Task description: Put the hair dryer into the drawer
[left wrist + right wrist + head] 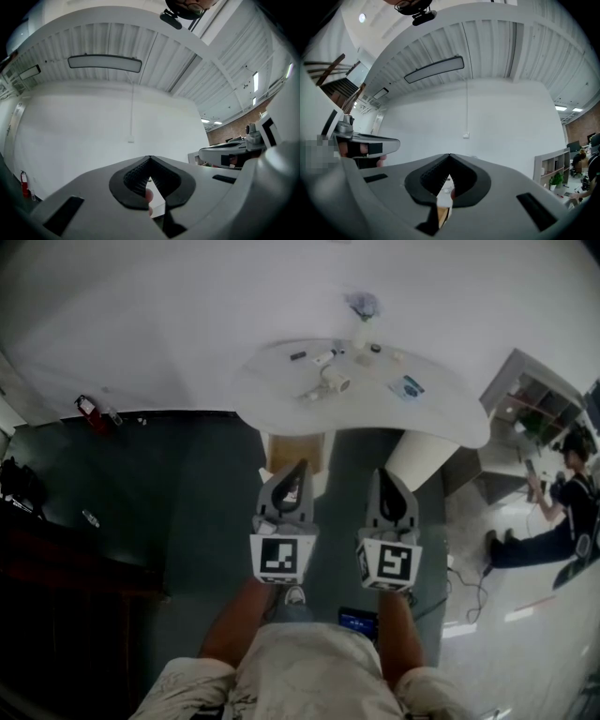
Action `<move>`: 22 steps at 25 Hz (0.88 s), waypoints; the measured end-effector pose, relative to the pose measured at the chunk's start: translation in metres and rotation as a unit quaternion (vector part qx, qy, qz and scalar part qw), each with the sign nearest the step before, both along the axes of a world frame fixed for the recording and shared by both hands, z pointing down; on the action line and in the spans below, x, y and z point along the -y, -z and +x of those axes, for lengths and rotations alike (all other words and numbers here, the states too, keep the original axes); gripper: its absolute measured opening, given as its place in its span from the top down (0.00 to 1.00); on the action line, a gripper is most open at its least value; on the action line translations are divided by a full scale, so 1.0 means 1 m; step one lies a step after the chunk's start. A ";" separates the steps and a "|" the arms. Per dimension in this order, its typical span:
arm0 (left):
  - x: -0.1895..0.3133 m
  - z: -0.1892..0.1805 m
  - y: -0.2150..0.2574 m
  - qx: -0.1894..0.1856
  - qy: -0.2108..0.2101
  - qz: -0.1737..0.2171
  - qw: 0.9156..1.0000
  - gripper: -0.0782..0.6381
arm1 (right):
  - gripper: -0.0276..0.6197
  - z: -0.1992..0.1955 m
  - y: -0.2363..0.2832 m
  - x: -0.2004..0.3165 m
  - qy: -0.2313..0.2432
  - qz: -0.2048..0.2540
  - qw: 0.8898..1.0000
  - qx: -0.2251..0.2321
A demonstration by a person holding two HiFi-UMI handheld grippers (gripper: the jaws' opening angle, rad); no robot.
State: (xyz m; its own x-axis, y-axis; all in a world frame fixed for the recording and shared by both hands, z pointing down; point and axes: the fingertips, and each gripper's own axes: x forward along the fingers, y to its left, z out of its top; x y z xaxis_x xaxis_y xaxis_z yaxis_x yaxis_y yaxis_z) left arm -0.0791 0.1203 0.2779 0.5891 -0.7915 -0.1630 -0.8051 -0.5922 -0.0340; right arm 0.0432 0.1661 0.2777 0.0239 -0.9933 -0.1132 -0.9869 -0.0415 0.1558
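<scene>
In the head view, a white hair dryer (332,381) lies on a white rounded table (281,395) ahead of me. Under the table's near edge stands a tan wooden drawer unit (292,448); I cannot tell whether it is open. My left gripper (298,468) and right gripper (386,474) are held side by side in front of me, short of the table, and both point at it. In the left gripper view (150,159) and the right gripper view (450,157) the jaws meet at their tips with nothing between them.
On the table also stand a vase with flowers (362,322), a small dark item (298,355) and a card (408,387). A white pedestal (419,460) holds the table up. Also in view: a shelf (530,399), a seated person (562,507), dark furniture (56,563) and a fire extinguisher (90,412).
</scene>
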 end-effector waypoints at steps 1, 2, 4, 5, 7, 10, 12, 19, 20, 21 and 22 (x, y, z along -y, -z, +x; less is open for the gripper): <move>0.010 -0.001 0.002 -0.001 -0.002 0.003 1.000 0.89 | 0.95 -0.001 0.002 0.010 -0.002 0.003 1.000 -0.003; 0.020 -0.002 0.004 -0.001 -0.003 0.005 1.000 0.89 | 0.95 -0.001 0.004 0.019 -0.004 0.007 1.000 -0.006; 0.034 -0.005 0.005 -0.002 -0.007 0.007 1.000 0.89 | 0.95 -0.002 0.006 0.033 -0.009 0.012 1.000 -0.008; 0.041 -0.007 0.004 -0.002 -0.008 0.006 1.000 0.89 | 0.95 -0.003 0.007 0.039 -0.012 0.012 1.000 -0.006; 0.054 -0.007 0.003 -0.001 -0.010 0.004 1.000 0.89 | 0.95 -0.002 0.007 0.051 -0.016 0.009 1.000 0.002; 0.071 -0.005 0.004 -0.006 -0.011 0.002 1.000 0.89 | 0.95 0.003 0.005 0.066 -0.021 0.010 1.000 -0.001; 0.079 -0.003 0.004 -0.005 -0.013 0.005 1.000 0.89 | 0.95 0.006 0.004 0.074 -0.023 0.013 1.000 -0.005; 0.114 0.025 -0.006 -0.001 -0.013 0.003 1.000 0.89 | 0.95 0.035 -0.006 0.105 -0.028 0.014 1.000 0.003; 0.120 0.031 -0.008 0.000 -0.013 0.004 1.000 0.89 | 0.95 0.043 -0.008 0.111 -0.027 0.017 1.000 0.002; 0.127 0.039 -0.009 0.000 -0.012 0.004 1.000 0.89 | 0.95 0.050 -0.009 0.118 -0.025 0.019 1.000 0.002; 0.135 0.046 -0.009 0.000 -0.011 0.004 1.000 0.89 | 0.95 0.057 -0.010 0.126 -0.024 0.018 1.000 0.004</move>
State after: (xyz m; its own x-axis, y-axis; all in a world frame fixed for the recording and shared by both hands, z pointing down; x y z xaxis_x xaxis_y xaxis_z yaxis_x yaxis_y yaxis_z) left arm -0.0327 -0.0145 0.2869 0.6060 -0.7772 -0.1695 -0.7921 -0.6092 -0.0387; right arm 0.1006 0.0397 0.2882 0.0725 -0.9861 -0.1493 -0.9850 -0.0943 0.1445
